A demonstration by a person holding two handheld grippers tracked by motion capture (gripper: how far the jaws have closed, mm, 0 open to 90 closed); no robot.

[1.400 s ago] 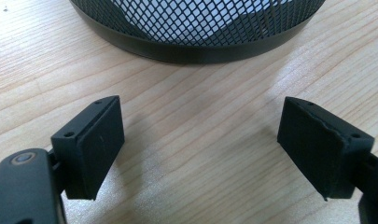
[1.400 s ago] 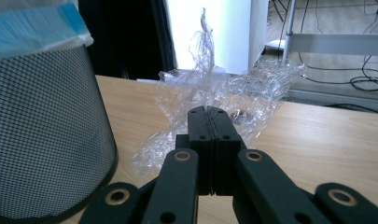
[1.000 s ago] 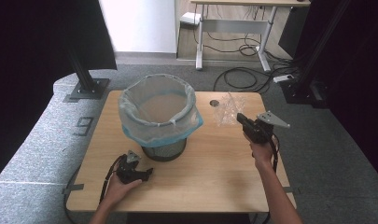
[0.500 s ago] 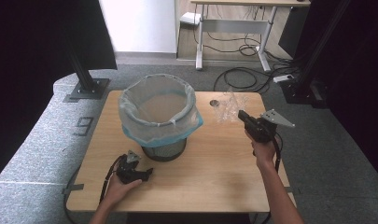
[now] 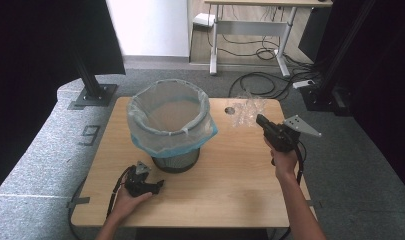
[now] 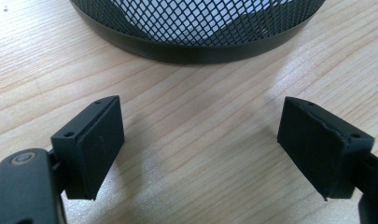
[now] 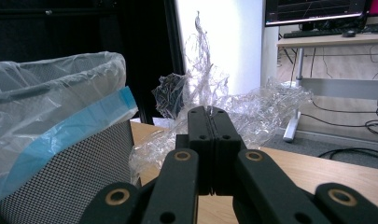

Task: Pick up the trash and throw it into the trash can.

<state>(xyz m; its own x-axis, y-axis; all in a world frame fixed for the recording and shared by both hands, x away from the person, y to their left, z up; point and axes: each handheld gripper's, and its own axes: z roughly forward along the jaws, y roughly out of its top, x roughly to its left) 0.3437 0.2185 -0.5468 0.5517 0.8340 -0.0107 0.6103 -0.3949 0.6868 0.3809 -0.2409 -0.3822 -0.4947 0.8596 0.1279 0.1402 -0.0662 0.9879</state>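
A black mesh bin (image 5: 176, 159) lined with a clear bag with a blue edge (image 5: 170, 120) stands at the middle of the wooden table (image 5: 230, 180). My left gripper (image 5: 160, 185) rests open on the table just in front of the bin's base (image 6: 196, 28), with nothing between its jaws (image 6: 200, 144). My right gripper (image 5: 259, 119) is held above the table's right side, shut on crumpled clear plastic film (image 5: 245, 109). In the right gripper view the film (image 7: 270, 107) bunches around the closed jaw tips (image 7: 208, 112), and the bin (image 7: 70, 177) stands to their left.
A small round cable hole (image 5: 230, 110) sits in the table near the film. Behind the table are a black stand base (image 5: 92, 95), floor cables (image 5: 260, 82) and a desk (image 5: 260, 15). Grey padding (image 5: 50, 150) borders the table's left.
My right gripper has shifted slightly forward toward the film. The left gripper and the bin have stayed where they were.
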